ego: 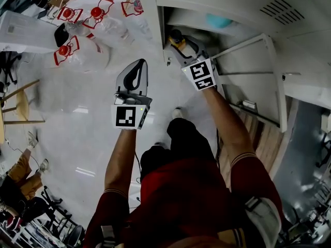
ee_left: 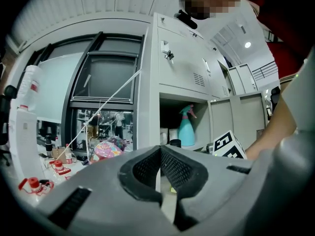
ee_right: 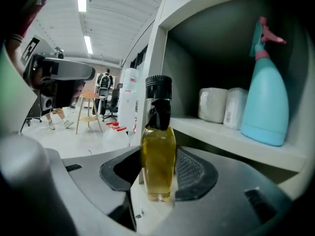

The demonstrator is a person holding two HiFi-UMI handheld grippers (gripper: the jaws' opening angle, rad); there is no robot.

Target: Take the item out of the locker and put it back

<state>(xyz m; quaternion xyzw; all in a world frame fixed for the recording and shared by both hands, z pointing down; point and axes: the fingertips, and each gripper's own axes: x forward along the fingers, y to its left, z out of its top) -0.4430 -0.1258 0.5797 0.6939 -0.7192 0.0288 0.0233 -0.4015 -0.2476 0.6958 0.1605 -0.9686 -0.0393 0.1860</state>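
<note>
The right gripper (ee_right: 158,170) has its jaws fairly wide apart, the pads closed on the body of the bottle (ee_right: 158,146). The bottle stands upright between them, amber liquid under a black sprayer top. It is held at the open front of the locker (ee_right: 160,43), just off the edge of the shelf (ee_right: 231,140) at its 3 o'clock. On the shelf a teal sprayer (ee_right: 268,97) stands at the bottle's 2 o'clock, with white packs (ee_right: 216,104) between. In the head view the left gripper (ee_left: 160,173) sits at the right gripper's 8 o'clock. Its jaws are pressed together with nothing in them.
</note>
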